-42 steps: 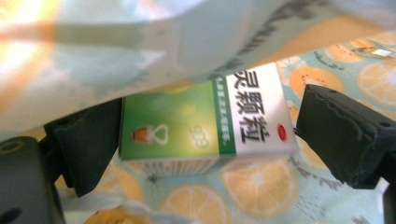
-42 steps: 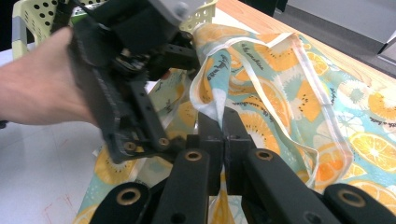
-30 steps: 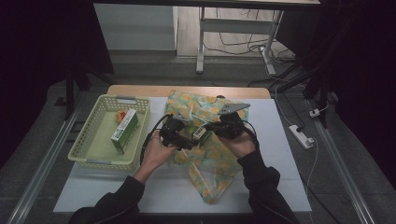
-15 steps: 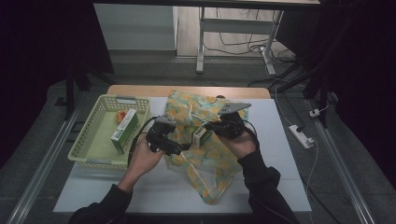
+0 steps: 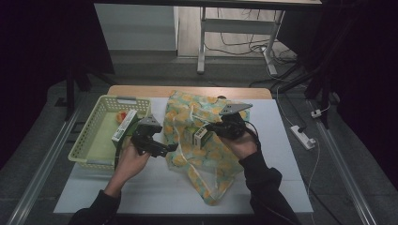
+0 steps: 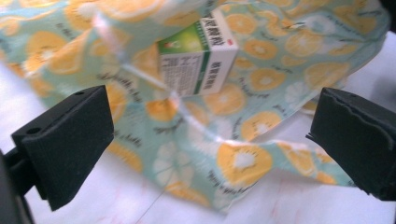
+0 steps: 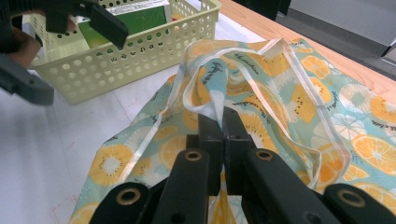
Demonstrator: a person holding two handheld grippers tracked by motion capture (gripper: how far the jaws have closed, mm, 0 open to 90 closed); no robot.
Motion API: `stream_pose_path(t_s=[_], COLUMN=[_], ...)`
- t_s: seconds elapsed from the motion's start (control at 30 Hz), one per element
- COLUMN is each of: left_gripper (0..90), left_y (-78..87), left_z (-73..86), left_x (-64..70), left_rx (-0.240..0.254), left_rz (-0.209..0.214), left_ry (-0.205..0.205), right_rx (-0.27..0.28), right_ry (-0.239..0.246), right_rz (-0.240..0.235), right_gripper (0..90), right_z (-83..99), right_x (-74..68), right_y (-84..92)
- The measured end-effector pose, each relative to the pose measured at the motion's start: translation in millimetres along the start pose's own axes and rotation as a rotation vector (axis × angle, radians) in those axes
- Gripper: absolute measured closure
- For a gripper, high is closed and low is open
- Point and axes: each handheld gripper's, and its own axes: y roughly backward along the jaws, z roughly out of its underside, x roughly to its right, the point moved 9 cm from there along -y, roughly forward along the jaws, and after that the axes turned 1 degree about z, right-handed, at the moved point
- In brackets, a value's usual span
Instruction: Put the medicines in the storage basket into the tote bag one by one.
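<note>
A bag printed with orange slices (image 5: pixel 211 159) lies on the white table. A small white-and-green carton (image 5: pixel 199 136) rests at its mouth, with a clear strap across it in the left gripper view (image 6: pixel 198 60). My left gripper (image 5: pixel 162 143) hovers just left of the bag. Its jaws have just been opening and now stand wide apart (image 6: pixel 210 144) with nothing between them. My right gripper (image 5: pixel 213 127) is shut on the bag's edge and strap, pinching the fabric (image 7: pixel 223 116) and holding it up.
A pale yellow-green basket (image 5: pixel 77 157) stands at the table's left. It holds a green carton (image 5: pixel 124 125) and something red. The wooden table edge (image 5: pixel 187 90) runs along the back. A power strip (image 5: pixel 302 137) lies on the floor to the right.
My left gripper has drawn back to the left, away from the bag toward the basket, and the carton stays at the bag. The right gripper has not moved.
</note>
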Motion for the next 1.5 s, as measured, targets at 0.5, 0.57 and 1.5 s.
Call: stream_pose_path(t_s=[0.5,0.57,1.5], left_gripper=[0.0,0.0,0.0], left_y=[34.8,37.5,69.2], left_z=[13.3,15.8,74.7], left_x=[-30.5,-35.2,-115.0], left_rx=[0.021,0.015,-0.148], left_rz=[-0.044,-0.062,-0.347], left_ry=[0.063,0.064,0.235], right_rx=[0.0,-0.002,0.005], right_ry=[-0.004,-0.002,-0.003], right_rz=[0.0,0.0,-0.001], right_gripper=[89.5,89.5,89.3], right_z=[0.6,0.7,-0.4], right_x=[0.6,0.5,0.7], right_y=[0.4,0.3,1.7])
